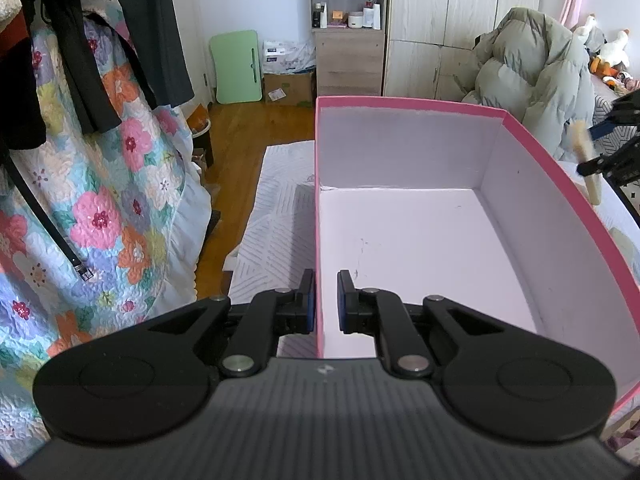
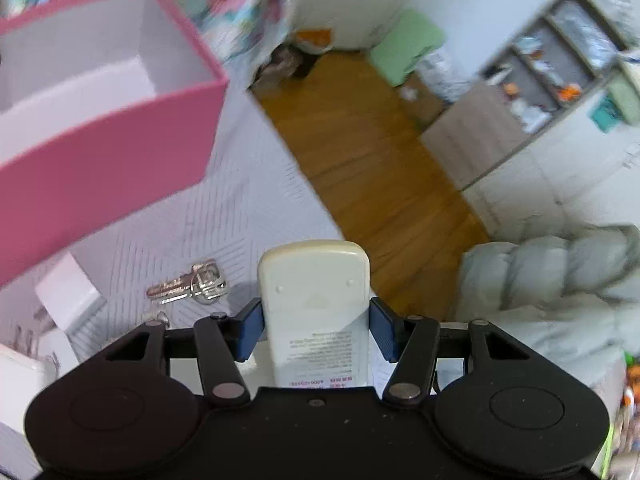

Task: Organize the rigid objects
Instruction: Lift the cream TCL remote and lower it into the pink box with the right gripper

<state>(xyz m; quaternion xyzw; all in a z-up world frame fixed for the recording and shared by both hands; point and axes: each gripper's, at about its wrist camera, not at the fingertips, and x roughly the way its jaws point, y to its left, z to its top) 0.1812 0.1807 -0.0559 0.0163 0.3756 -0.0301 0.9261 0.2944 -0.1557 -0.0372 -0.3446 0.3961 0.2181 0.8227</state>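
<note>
A pink box (image 1: 532,152) with a white inside stands open on the bed; it holds nothing that I can see. My left gripper (image 1: 326,300) is shut on the box's near left wall, one finger outside and one inside. The box also shows in the right wrist view (image 2: 104,152) at upper left. My right gripper (image 2: 316,328) is shut on a cream remote control (image 2: 314,280), held back side up above the bed. In the left wrist view the right gripper (image 1: 612,140) and the remote (image 1: 588,168) show at the right edge, beyond the box's right wall.
A bunch of keys (image 2: 188,286), a small white box (image 2: 66,292) and other white items (image 2: 24,364) lie on the patterned bed cover (image 2: 240,208) below the pink box. A grey puffer jacket (image 1: 532,72) lies to the right. A floral quilt (image 1: 100,184) hangs at left.
</note>
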